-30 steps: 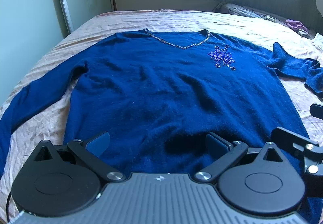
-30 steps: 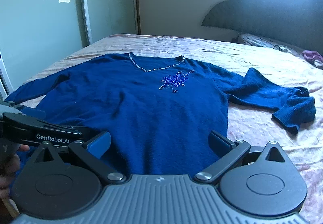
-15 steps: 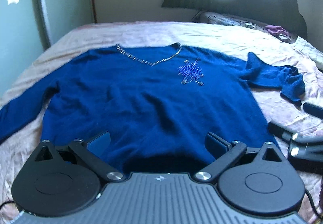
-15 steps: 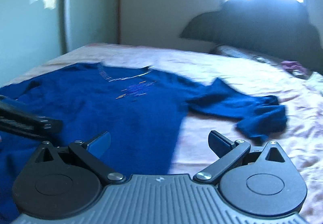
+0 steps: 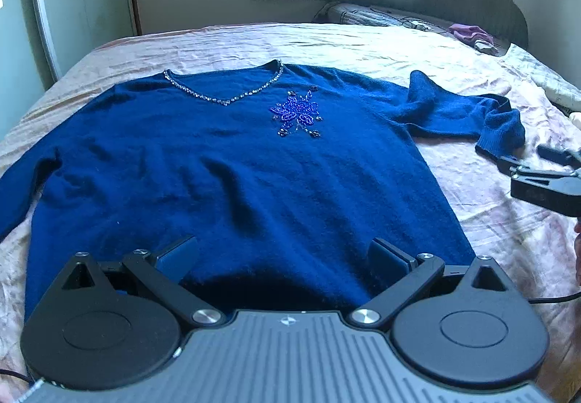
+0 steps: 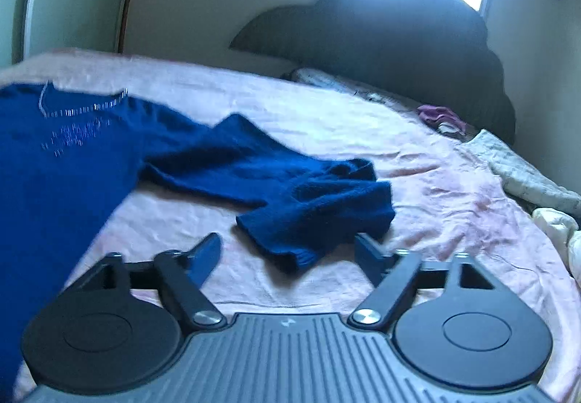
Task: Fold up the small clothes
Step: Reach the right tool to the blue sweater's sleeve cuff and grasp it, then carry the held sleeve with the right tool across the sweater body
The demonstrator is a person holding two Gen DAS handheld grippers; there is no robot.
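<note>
Because folding needs a flat start, the pink bedsheet [image 5: 326, 43] carries the blue beaded sweater [image 5: 225, 178] spread face-up, its crumpled sleeve cuff [image 6: 319, 214] lying between the closing, empty right gripper [image 6: 288, 252]; the left gripper [image 5: 285, 254] hovers spread over the hem.

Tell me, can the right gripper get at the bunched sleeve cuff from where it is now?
Probably yes. The right gripper faces the sleeve cuff, jaws apart and closing, with the cuff's edge just ahead between them and only bare bedsheet around it. Nothing is in the way.
</note>
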